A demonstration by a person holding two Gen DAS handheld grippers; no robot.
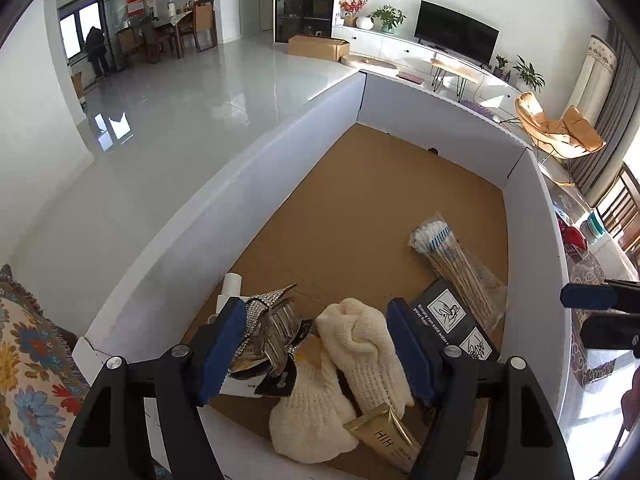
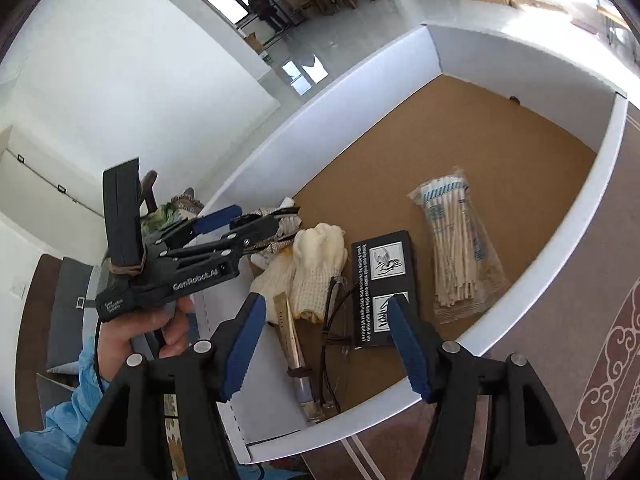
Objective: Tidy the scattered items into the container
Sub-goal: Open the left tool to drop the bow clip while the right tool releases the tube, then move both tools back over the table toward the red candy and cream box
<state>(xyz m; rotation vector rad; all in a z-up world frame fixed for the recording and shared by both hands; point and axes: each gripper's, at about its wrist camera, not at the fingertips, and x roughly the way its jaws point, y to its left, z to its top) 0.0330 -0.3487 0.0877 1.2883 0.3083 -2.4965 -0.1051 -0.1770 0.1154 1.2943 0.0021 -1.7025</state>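
Over the box (image 1: 248, 184), both tools gape empty: left tool (image 1: 316, 344) by the hair clip (image 1: 272, 328), which may snag a pad on withdrawal; right tool (image 2: 326, 344) above cords.

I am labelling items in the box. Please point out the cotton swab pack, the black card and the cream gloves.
cotton swab pack (image 2: 452, 240): right wrist view, middle of the sticks.
black card (image 2: 384, 276): right wrist view, centre of its face.
cream gloves (image 1: 360, 344): left wrist view, upper glove's knit.

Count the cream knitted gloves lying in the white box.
2. One glove lies beside the black card; the other glove lies nearer the box front wall, partly under the first. Clutter could hide another.
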